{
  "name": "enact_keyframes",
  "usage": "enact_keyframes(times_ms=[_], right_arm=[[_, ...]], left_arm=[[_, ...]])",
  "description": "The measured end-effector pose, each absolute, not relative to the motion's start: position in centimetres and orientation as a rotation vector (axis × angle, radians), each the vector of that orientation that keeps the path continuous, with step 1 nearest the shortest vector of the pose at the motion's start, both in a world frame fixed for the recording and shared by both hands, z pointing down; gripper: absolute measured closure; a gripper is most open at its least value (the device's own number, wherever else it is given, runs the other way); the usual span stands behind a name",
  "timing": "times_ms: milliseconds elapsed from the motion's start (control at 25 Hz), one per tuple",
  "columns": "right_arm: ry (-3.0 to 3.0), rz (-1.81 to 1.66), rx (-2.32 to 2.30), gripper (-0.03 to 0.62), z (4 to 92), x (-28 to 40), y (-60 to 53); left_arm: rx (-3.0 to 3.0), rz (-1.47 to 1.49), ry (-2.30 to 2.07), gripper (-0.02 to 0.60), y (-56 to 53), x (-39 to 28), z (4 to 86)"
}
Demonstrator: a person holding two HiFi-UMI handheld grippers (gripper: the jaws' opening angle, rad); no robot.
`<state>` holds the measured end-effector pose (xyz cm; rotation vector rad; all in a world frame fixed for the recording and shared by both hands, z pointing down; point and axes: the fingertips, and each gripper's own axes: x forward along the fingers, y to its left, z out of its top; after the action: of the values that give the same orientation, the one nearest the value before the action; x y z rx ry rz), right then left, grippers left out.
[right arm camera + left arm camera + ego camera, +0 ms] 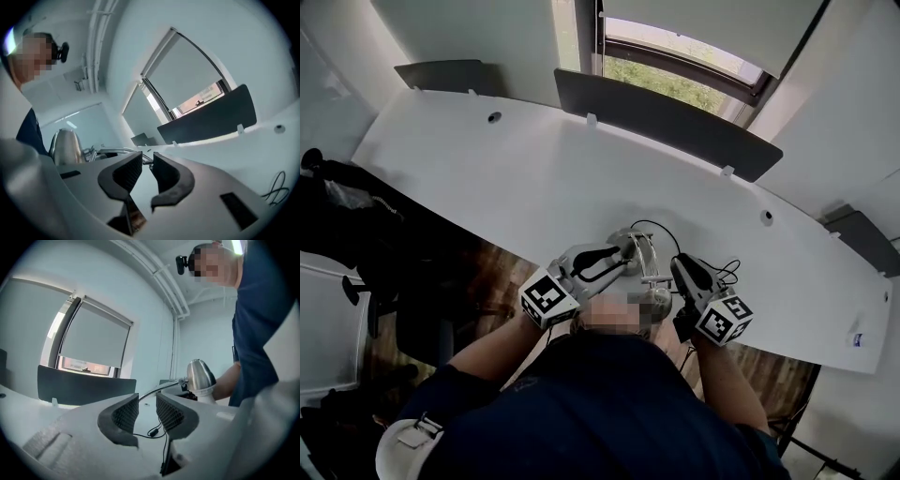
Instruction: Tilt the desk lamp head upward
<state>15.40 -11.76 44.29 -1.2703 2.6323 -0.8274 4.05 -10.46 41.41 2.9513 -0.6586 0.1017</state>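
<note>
Lamp head (200,376) is brushed metal, narrow end up, just right of my left gripper (147,400) and close to my torso at the near edge of the counter (534,178). Left fingers (123,416) are released: clear gap, nothing between the pads. Lamp arm (161,389) shows through that gap, beyond the tips. Right gripper (147,160): fingers (123,174) nearly together, narrow slit left, nothing pinched. The arm runs just past its tips, with the head off to its left. In the head view the grippers flank the lamp, one each side. Black cable (152,431) lies loose on the counter. Dark divider panel (666,122) and window (675,56) stand behind.
</note>
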Motion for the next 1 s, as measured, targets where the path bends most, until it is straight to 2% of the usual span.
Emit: enact_keyframes(times_ms=[120,320,1000], right_arm=[[2.708,-0.662,-1.348,0.545,44.0,14.9,-11.0],[2.696,-0.586,-1.404,0.574,43.3,14.8,-10.1],[2.699,-0.493,-1.537,0.585,43.4,15.2,-8.2]], left_arm=[[2.925,0.064,-0.695,0.496,-9.6,3.6,40.5],[2.928,0.056,-0.706,0.573,-8.1,2.9,40.3],[2.914,0.045,-0.681,0.575,-6.6,3.2,40.1]])
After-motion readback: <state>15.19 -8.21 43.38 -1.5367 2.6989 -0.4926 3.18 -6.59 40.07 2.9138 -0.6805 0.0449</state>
